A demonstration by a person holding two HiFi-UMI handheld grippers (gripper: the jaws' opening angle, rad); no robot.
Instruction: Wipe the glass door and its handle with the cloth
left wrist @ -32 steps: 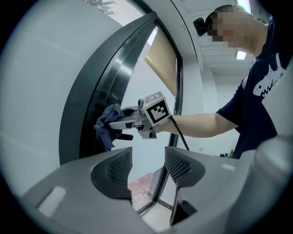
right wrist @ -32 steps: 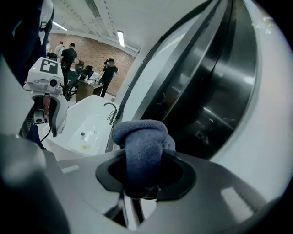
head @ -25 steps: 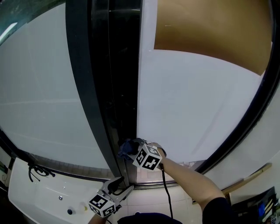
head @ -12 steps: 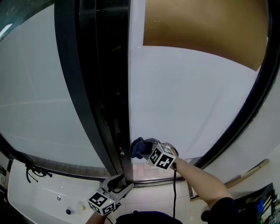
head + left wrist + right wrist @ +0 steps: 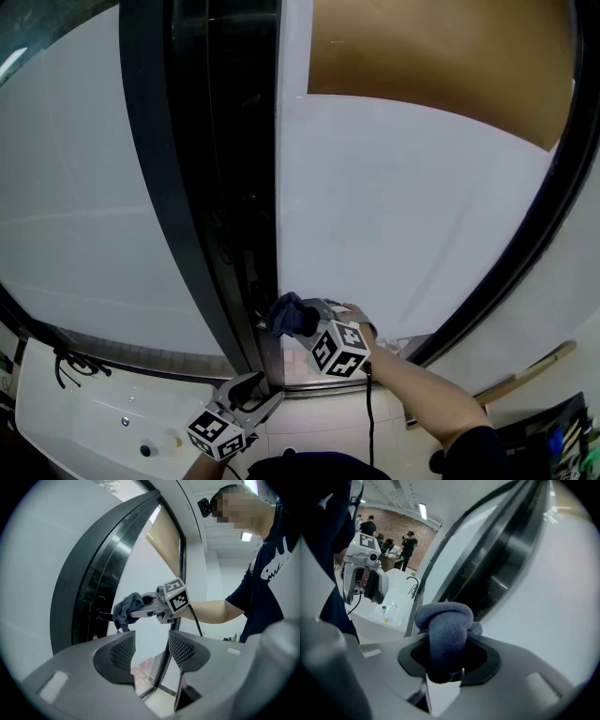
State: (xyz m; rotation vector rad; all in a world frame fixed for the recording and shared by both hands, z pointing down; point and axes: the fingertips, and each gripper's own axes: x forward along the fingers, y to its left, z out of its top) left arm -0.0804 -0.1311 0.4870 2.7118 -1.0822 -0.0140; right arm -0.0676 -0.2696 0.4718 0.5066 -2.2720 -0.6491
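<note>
with the right claw (image 5: pixel 445 667) pinching a fold of cloth (image 5: pixel 445 625) and the left claw (image 5: pixel 151 648) spread empty, the handle (image 5: pixel 104 616) at lower centre could snag it loose

This reads as a shared workplace, an open office or studio rather than a home. In the right gripper view a red brick wall (image 5: pixel 391 527) stands at about 10 o'clock behind several people (image 5: pixel 410 543), with a long strip light (image 5: pixel 423 511) on the ceiling above. In the head view a tall frosted glass door (image 5: pixel 422 206) in black frames (image 5: pixel 164 187) fills most of the picture. At 7 o'clock there is a white counter (image 5: pixel 56 427) with a sunk basin and a dark tap (image 5: pixel 77 366), and pale floor tiles (image 5: pixel 323 427) lie at 6 o'clock.
</note>
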